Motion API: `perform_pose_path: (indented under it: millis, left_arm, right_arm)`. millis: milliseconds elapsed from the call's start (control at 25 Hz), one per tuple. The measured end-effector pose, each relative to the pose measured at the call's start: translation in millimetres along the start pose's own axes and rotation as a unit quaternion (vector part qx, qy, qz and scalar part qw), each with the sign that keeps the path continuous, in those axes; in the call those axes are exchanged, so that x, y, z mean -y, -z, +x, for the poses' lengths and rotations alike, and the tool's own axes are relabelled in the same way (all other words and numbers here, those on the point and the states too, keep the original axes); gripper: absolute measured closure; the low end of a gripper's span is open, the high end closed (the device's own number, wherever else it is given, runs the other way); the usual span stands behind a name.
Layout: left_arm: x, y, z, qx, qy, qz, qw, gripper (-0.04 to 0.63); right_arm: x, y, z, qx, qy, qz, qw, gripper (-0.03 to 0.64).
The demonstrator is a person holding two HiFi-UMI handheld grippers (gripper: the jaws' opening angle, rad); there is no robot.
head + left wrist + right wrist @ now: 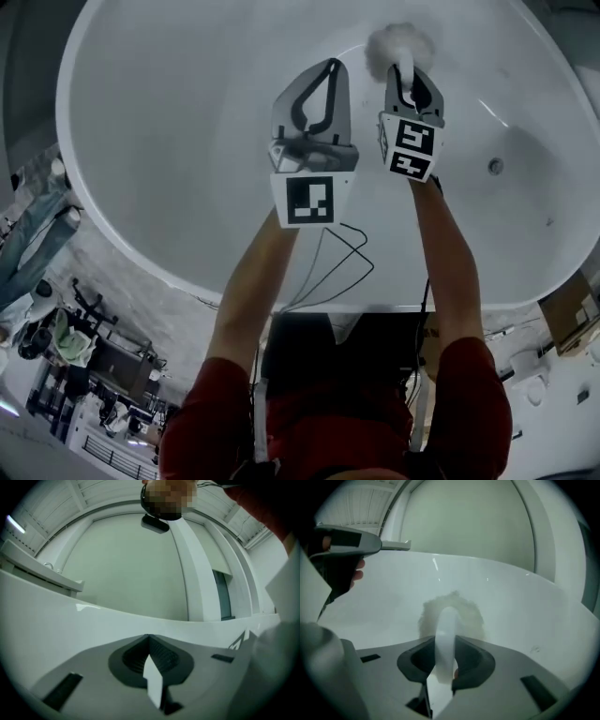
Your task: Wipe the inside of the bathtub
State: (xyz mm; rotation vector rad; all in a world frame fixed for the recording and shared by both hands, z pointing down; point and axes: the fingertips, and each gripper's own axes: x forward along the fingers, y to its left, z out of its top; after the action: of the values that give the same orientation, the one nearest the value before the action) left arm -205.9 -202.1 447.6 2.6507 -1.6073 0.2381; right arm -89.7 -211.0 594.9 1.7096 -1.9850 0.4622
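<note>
At the left, the left gripper (328,70) was held over the white bathtub (159,122), its jaws pressed together on nothing. It was probably parked there to be clear of the wiping path. To its right, the right gripper (409,82) was clamped on the white handle (445,630) of a fluffy pad (396,42). The pad was pressed against the tub's far inner wall, so that surface could be rubbed.
</note>
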Motion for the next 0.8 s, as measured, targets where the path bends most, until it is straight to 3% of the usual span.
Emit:
perform_pose_path:
  millis: [120, 360, 560, 800]
  left_arm:
    - [-6, 45, 15, 0.002, -0.018, -0.029, 0.9994, 0.580]
    - [-17, 133, 35, -0.009, -0.020, -0.044, 0.9988, 0.580]
    - [9, 151, 45, -0.007, -0.017, -0.043, 0.9989, 0.580]
    - [72, 165, 46, -0.006, -0.013, -0.037, 0.9992, 0.580]
  right_arm:
    - [-2, 42, 46, -0.012, -0.005, -0.012, 1.000, 0.519]
    - [-19, 113, 139, -0.027, -0.007, -0.018, 0.999, 0.520]
    - [-2, 134, 173, -0.021, -0.005, -0.022, 1.000, 0.520]
    - [52, 169, 182, -0.027, 0.014, -0.033, 0.999, 0.520]
